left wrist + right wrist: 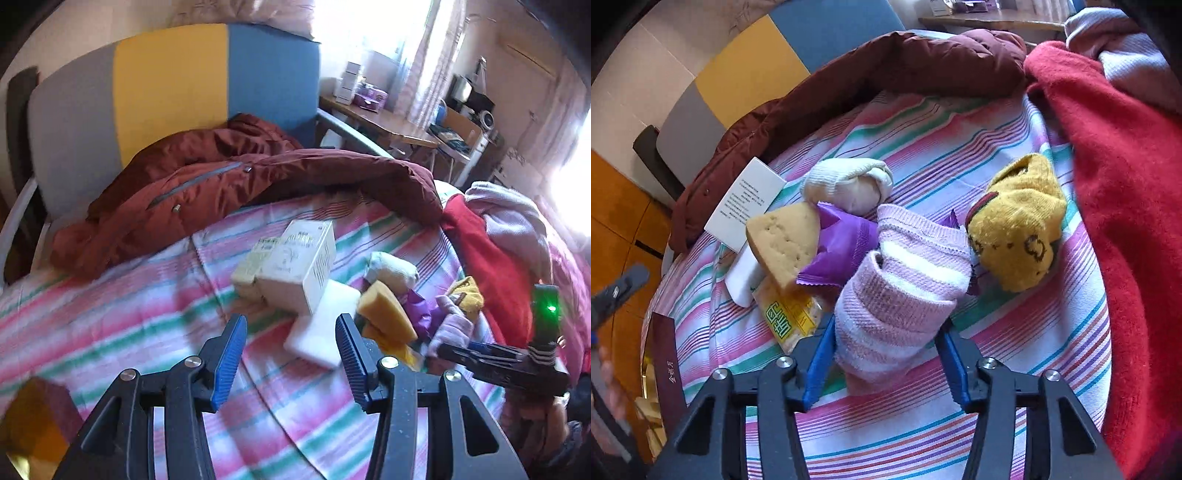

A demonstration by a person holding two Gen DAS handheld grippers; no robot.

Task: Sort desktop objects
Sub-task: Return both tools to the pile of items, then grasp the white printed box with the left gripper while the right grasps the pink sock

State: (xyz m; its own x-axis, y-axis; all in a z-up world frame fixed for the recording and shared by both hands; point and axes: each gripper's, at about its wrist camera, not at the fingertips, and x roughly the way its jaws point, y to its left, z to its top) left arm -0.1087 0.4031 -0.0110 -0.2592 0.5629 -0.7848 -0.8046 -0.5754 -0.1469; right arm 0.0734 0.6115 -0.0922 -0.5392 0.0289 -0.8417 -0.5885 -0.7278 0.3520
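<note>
Right hand-held gripper (886, 350) grasping the pink striped sock roll (901, 291) on the bed (1015, 350); soft, light, so we squeeze mid-roll. Left hand-held gripper (291, 350) released, empty, above the white sponge block (321, 325).

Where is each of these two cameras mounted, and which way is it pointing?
Left wrist: on the left gripper, looking down over its open jaws at the bed's boxes; the right gripper shows too.
Right wrist: on the right gripper, looking down at the pink sock it clamps.
Shared: sponge, striped sheet, maroon jacket.
</note>
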